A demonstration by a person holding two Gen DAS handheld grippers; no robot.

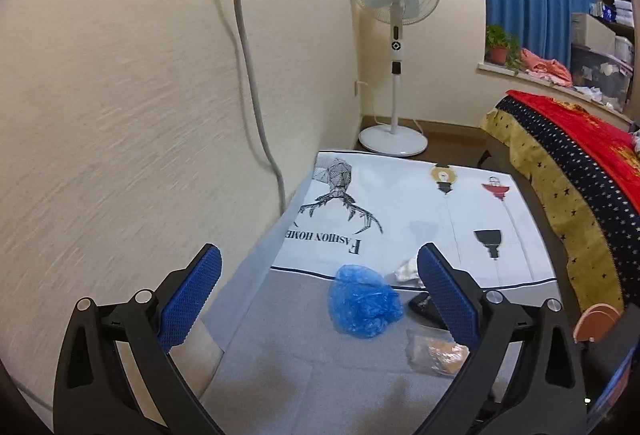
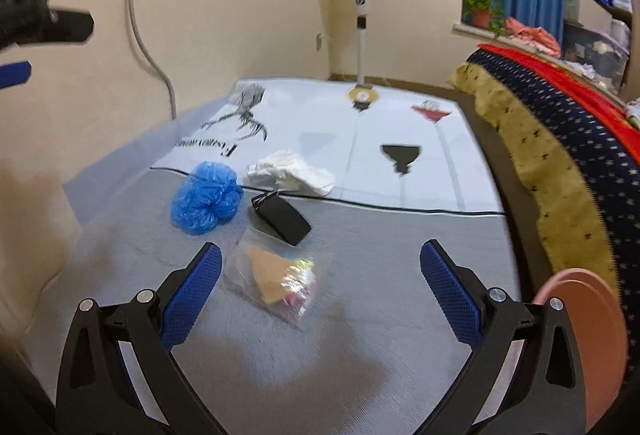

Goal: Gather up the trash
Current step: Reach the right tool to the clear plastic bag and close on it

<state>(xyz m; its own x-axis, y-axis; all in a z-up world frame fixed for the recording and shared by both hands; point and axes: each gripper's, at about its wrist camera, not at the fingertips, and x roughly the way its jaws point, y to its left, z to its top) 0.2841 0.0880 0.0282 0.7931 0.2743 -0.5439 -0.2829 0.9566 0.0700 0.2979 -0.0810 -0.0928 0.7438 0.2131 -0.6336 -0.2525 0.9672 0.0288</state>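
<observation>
Both grippers are hovering over a grey mat [image 2: 360,243] with their blue-padded jaws spread wide and nothing between them.

Taking the crumpled blue plastic bag [image 2: 206,199] as the landmark: in the right wrist view it is lying on the mat ahead and to the left of the right gripper [image 2: 320,267], well beyond the left fingertip. Just right of the blue bag, a black flat object [image 2: 282,219] is lying tilted, and past that, up and to the right of the blue bag, a crumpled white paper wad [image 2: 292,173] is sitting on the edge of a white printed sheet [image 2: 400,139]. Below and to the right of the blue bag, nearest the right gripper, a clear plastic packet [image 2: 278,281] with brown card and colourful bits inside is lying just ahead of the gap between the jaws, toward the left finger.

In the left wrist view the blue bag [image 1: 362,301] is sitting between the left gripper [image 1: 320,267] jaws' line of sight, closer to the right finger. The clear packet [image 1: 434,353] is lying right of the bag, partly hidden by that finger, as are the black object [image 1: 424,305] and the white wad [image 1: 406,269].

A standing fan [image 1: 396,31] is standing well beyond the blue bag, by the wall.
</observation>
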